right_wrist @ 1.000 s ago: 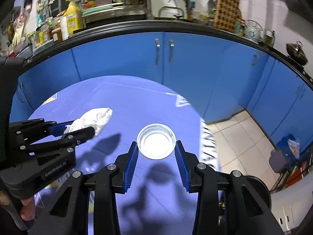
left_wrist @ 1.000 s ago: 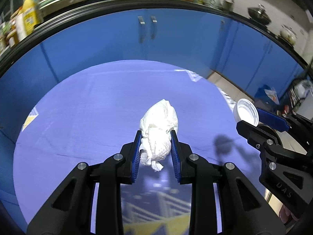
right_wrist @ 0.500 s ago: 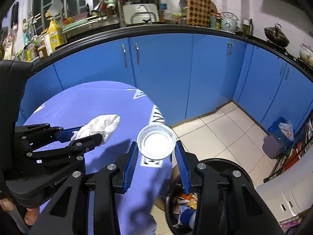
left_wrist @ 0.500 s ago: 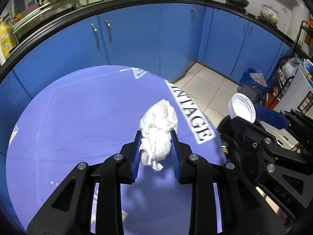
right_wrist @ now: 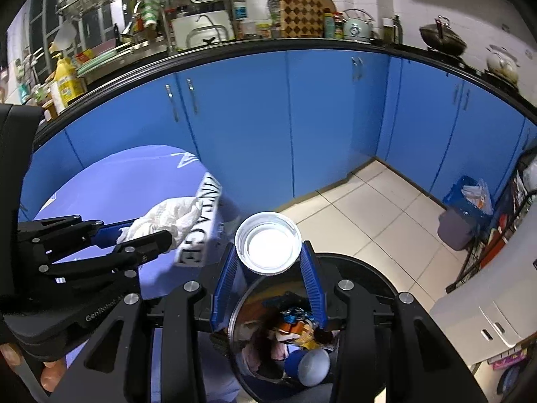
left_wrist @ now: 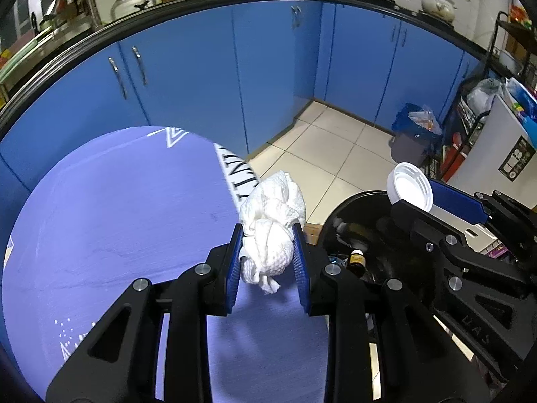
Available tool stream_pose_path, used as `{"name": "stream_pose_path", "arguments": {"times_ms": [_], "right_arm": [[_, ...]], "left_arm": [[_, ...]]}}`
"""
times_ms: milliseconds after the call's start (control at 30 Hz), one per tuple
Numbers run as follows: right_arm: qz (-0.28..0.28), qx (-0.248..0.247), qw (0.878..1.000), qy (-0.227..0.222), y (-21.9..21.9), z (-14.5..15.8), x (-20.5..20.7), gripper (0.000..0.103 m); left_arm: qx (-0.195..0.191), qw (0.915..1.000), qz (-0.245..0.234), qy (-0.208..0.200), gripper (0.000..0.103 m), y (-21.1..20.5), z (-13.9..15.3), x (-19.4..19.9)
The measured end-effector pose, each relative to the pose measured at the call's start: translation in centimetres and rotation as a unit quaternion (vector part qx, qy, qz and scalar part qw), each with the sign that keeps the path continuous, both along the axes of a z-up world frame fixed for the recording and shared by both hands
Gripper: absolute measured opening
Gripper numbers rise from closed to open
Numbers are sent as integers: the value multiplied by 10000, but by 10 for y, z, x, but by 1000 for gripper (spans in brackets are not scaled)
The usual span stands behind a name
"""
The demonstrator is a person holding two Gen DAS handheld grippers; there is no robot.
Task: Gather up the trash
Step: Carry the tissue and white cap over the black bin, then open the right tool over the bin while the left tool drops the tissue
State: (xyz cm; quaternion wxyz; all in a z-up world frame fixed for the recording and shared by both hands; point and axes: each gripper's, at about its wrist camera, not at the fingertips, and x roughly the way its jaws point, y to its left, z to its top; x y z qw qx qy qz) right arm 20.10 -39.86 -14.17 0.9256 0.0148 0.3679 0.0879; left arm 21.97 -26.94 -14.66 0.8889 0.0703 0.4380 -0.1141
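Note:
My left gripper (left_wrist: 268, 238) is shut on a crumpled white paper towel (left_wrist: 272, 221) and holds it over the right edge of the purple table (left_wrist: 117, 201). My right gripper (right_wrist: 268, 252) is shut on a white plastic lid (right_wrist: 267, 247) and holds it above the open black trash bin (right_wrist: 379, 278), which has several pieces of rubbish inside. The lid (left_wrist: 409, 189) and bin (left_wrist: 339, 215) also show at the right of the left wrist view. The towel (right_wrist: 167, 218) and left gripper (right_wrist: 157, 231) show at the left of the right wrist view.
Blue kitchen cabinets (right_wrist: 302, 117) run behind, with a cluttered counter above. The tiled floor (right_wrist: 369, 208) lies to the right. A small grey bin with a blue bag (right_wrist: 463, 215) stands by the far cabinets. A white appliance (right_wrist: 486, 302) stands at the right.
Both grippers have moved right, off the middle of the table, with their loads still held. The right gripper with the lid is now over the bin; the left is at the table's edge.

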Motion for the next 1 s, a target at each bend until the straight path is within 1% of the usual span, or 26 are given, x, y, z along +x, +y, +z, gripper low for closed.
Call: {"name": "stream_pose_path", "arguments": {"times_ms": [300,633,667,700,733,767,867,1000], "right_arm": [[-203,29,9998,40,-23,-8,-2,38],[-394,83,9991,114,-42,-19,1,39],[-391,99,9991,163,-43,-21,2,42],[-380,105,9990,214,-43,-23,3,63],[-416,68,9988,230,-43,-25,4,73],[-571,-59,9983,114,-43,-24,4,76],[-611,47,9981,92,-46,-26,8,77],[-874,-45,9960,-155,-50,-20,8,77]], "left_arm": [[89,9998,-168,-4,29,-27,-3,0],[140,9996,-259,1,29,-45,-6,1],[148,9996,-255,7,29,-46,-7,2],[158,9996,-242,9,29,-47,-7,2],[157,9996,-231,10,28,-47,-7,3],[169,9996,-205,-6,28,-48,-7,3],[182,9997,-133,-7,30,-46,-7,7],[151,9998,-79,56,34,-50,-12,15]]}}
